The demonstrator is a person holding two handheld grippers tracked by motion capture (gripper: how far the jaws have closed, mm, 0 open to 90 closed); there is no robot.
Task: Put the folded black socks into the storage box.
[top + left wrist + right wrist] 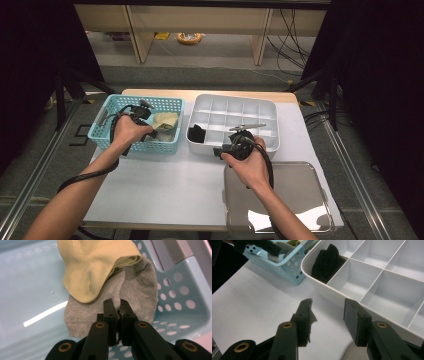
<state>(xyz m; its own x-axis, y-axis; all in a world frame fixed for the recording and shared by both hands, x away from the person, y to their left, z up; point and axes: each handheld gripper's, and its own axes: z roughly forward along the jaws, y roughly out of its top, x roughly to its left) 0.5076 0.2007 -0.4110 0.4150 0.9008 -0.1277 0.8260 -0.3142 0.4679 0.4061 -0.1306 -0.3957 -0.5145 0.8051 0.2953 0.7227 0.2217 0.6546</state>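
My left tongs (117,305) are down inside the blue basket (100,131) on the left of the worktop (165,185), clamped on a fold of the grey sock (140,290) that lies on the basket floor. A yellow sock (92,267) lies across the far part of the grey one, touching it. My right tongs (328,312) hang with the pads apart and nothing between them, just off the near rim of the white divided tray (270,145), which stands right of the basket. In that tray's near left compartment I see a black sock (327,262). A steel tray (300,190) lies on the near right of the worktop, under my right hand (250,165).
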